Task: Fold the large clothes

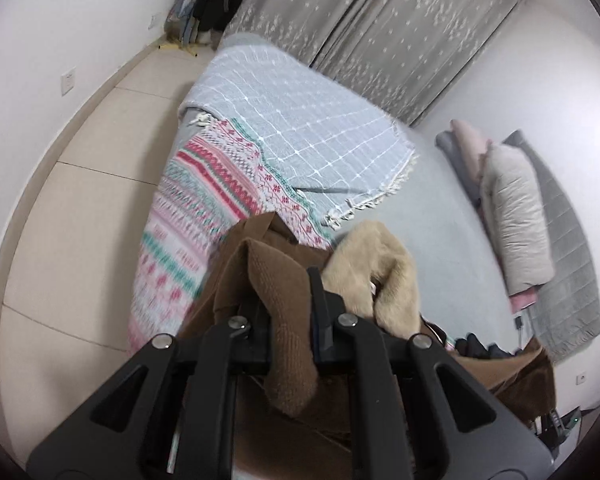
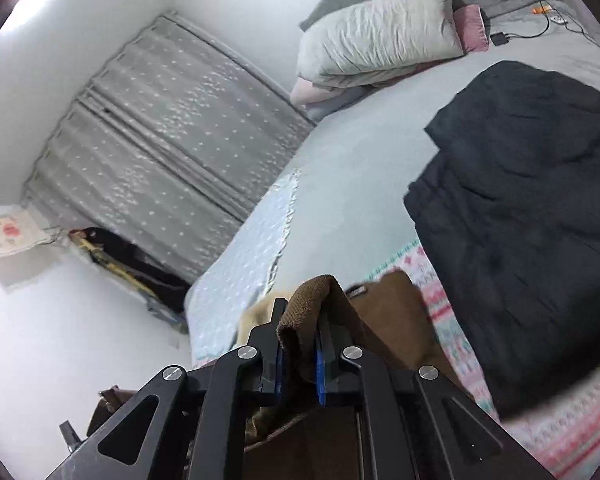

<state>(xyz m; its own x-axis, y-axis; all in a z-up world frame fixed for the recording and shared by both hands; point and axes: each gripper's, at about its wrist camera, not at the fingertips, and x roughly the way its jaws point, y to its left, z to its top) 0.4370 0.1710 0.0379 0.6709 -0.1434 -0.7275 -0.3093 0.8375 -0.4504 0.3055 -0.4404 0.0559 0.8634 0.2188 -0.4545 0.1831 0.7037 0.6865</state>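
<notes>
A brown coat with a cream fleece lining hangs lifted over the bed. My left gripper is shut on a ribbed brown cuff of it, which drapes between the fingers. My right gripper is shut on another ribbed brown edge of the same coat, with brown cloth hanging below and to the right. The rest of the coat is hidden under the grippers.
The bed carries a pale blue checked blanket, a pink-green patterned blanket and a dark garment. Folded duvets and pillows lie at its head. Curtains and tiled floor surround it.
</notes>
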